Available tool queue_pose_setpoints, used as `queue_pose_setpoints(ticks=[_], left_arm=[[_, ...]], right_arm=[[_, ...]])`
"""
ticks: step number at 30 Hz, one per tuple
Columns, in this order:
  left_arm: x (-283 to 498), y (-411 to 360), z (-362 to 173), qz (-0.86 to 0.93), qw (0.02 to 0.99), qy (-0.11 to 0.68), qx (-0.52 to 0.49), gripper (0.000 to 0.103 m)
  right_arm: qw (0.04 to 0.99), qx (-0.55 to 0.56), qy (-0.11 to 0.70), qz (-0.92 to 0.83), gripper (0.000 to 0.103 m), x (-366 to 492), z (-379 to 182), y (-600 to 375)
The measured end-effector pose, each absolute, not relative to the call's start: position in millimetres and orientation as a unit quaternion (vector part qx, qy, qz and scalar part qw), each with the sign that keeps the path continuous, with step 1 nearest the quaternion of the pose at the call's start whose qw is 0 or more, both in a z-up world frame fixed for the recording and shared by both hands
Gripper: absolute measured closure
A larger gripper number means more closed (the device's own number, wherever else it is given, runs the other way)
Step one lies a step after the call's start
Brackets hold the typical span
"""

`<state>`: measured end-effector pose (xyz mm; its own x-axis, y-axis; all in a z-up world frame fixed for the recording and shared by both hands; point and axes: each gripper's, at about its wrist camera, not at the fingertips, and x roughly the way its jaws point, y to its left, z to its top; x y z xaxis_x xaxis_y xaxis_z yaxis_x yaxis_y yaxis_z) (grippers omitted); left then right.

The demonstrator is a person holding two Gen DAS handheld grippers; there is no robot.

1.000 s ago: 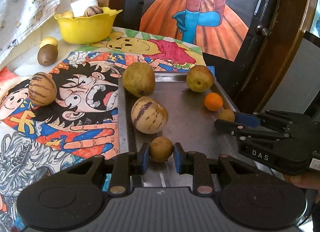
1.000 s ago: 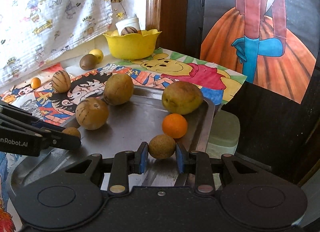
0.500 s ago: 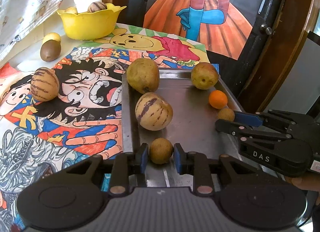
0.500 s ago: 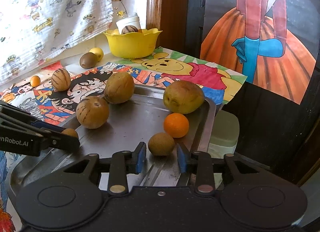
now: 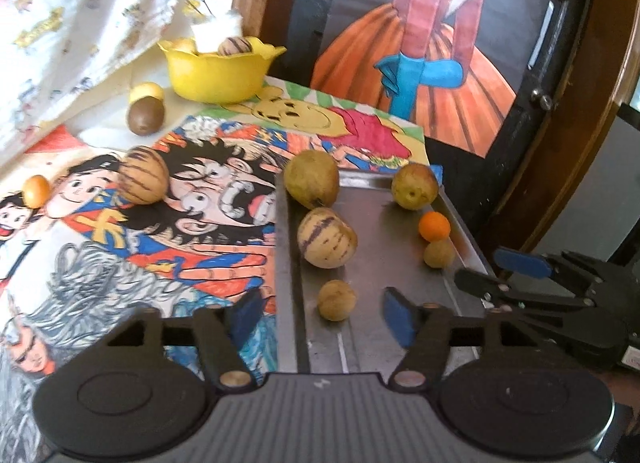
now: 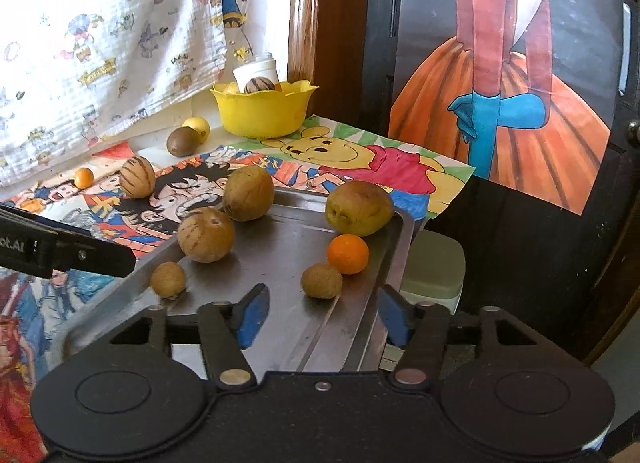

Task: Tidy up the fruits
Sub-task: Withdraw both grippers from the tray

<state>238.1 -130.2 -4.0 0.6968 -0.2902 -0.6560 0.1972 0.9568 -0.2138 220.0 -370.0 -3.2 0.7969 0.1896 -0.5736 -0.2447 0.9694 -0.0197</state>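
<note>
A metal tray [image 5: 384, 247] [image 6: 280, 247] holds several fruits. My left gripper [image 5: 323, 317] hangs over the tray's near edge with its jaws opening. A small brown fruit [image 5: 337, 300] lies loose on the tray between and just ahead of the blue pads [image 5: 398, 317], touching neither. My right gripper [image 6: 323, 315] is also opening. Its small brown fruit [image 6: 321, 281] rests free ahead of the pads, next to an orange [image 6: 348, 254]. A striped melon [image 5: 327, 238], a large green-brown fruit [image 5: 312, 179] and a pear-like fruit [image 5: 414, 186] sit farther back.
A yellow bowl [image 5: 218, 75] with fruit stands at the back of the cartoon mat [image 5: 180, 231]. On the mat lie a striped fruit [image 5: 143, 175], a small orange [image 5: 36, 191], a brown fruit [image 5: 145, 115] and a lemon. A pale box [image 6: 434, 267] sits right of the tray.
Both grippers were shut on small brown fruits on the tray. Both have opened, let go and drawn back and up a little. The two fruits stay on the tray.
</note>
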Motion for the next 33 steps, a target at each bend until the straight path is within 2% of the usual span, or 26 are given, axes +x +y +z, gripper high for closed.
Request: queue_pose_setpoints(ticks=[1, 3, 6, 9, 15, 33], left_arm=[[235, -129, -3, -0.127, 0.921, 0.362, -0.064, 0.014], [228, -126, 0, -0.120, 0.924, 0.357, -0.062, 0.011], [217, -120, 3, -0.106, 0.928, 0.351, -0.069, 0.001], [205, -113, 6, -0.094, 0.931, 0.346, -0.073, 0.001], [182, -103, 14, -0.075, 0.938, 0.332, -0.066, 0.001], [129, -51, 9, -0.027, 0.943, 0.322, -0.078, 0.000]], right_arm=[[0.947, -0.043, 0.296, 0.114, 0.033, 215, -2, -370], [0.947, -0.037, 0.296, 0.116, 0.026, 207, 2, -369], [0.947, -0.032, 0.297, 0.119, 0.020, 194, 7, -367], [0.947, -0.022, 0.296, 0.121, 0.010, 181, 13, -366], [0.945, -0.010, 0.299, 0.132, 0.001, 154, 22, -355], [0.926, 0.032, 0.348, 0.140, 0.001, 95, 15, -310]])
